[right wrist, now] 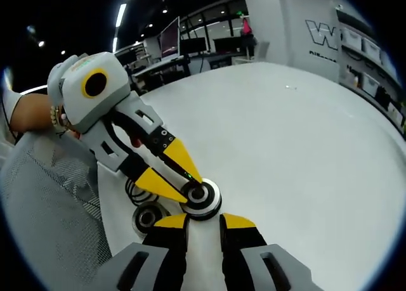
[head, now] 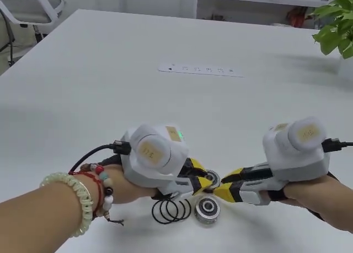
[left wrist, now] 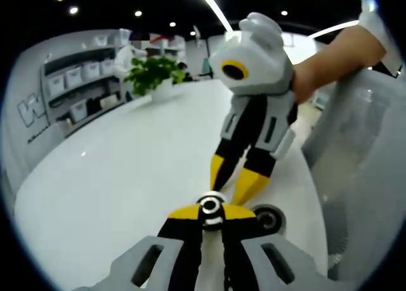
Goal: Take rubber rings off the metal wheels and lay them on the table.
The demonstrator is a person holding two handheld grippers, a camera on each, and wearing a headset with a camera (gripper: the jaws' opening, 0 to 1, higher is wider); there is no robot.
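Jaws of left gripper (left wrist: 210, 211): clamped on the wheel (right wrist: 202, 199), holding it up off the worktop (head: 110, 109).
Advice for that hold: it should be firm and steady, so the wheel can neither spin nor tip when the rubber is pulled.
Rubber rings (head: 172, 210): a few black loops lie flat and overlapping on the worktop, below and left of the wheel. A freed ring belongs next to them.
Wheel: lifted, pinched at its left side, with the tips of both grippers meeting on it. Whether a ring sits in its groove is too small to tell.
Second wheel (head: 208, 207): flat on the worktop just below the wheel, beside the loops. It looks like the next one to strip.
Jaws of right gripper (head: 225, 190): apart, with their yellow tips right at the wheel's rim from the right. Whether they have caught any rubber I cannot tell.
Step in hand: probably peeling a ring off the wheel.
Doing it well: close the right tips on rubber only, not metal, then roll the ring over one edge of the rim, pulling away from the wheel along its axle line.
Risk: a stretched ring can snap free and fly off, and a hard tug could drag the wheel out of the left hold.
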